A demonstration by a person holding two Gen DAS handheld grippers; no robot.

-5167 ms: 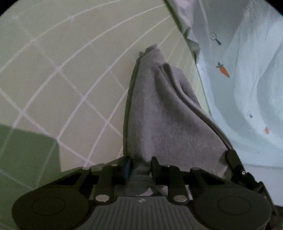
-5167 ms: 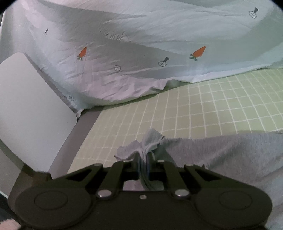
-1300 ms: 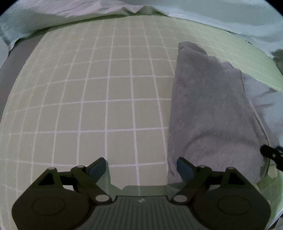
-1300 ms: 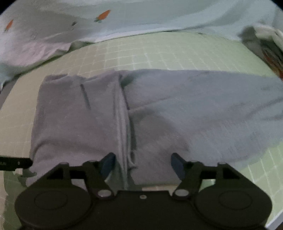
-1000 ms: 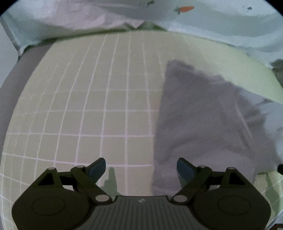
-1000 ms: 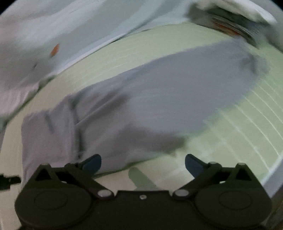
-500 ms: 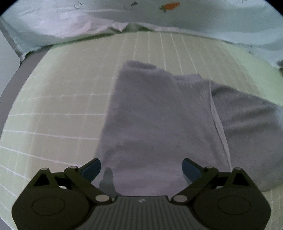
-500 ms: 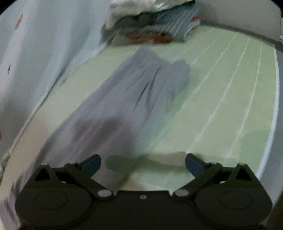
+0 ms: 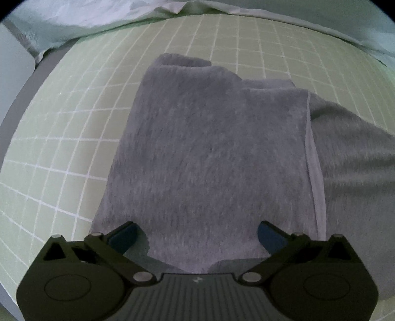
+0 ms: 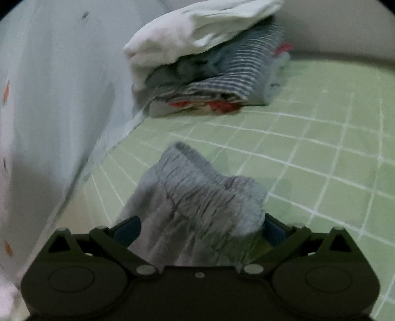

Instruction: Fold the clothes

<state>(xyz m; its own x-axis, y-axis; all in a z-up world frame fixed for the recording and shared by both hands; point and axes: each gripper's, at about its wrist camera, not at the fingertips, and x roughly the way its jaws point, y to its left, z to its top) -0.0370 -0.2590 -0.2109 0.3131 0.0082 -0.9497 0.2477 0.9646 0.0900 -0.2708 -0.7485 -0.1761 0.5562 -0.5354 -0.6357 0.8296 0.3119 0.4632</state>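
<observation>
A: Left claw (image 9: pixel 197 230) spread wide, holding nothing, over the grey trousers (image 9: pixel 209 153) lying partly folded on the green mat (image 9: pixel 74 118).

B: My right claw (image 10: pixel 201 228) likewise gapes, empty, at the waistband (image 10: pixel 197 180). Risk: a shallow pinch takes one layer, and the fold slides apart.

A green mat (image 9: pixel 74 138) ruled in white squares is covering the surface (image 9: pixel 23 98), whose grey edge is showing past the mat's left side. Grey pants (image 9: pixel 217 153) are lying flat on the mat, folded lengthwise, their gathered waistband (image 10: pixel 197 187) pointing toward a stack (image 10: pixel 209 66) of folded clothes sitting near the mat's far end, apart from the pants. A pale sheet (image 9: pixel 81 17) with small prints is draping along the mat's far edge, overlapping it.
</observation>
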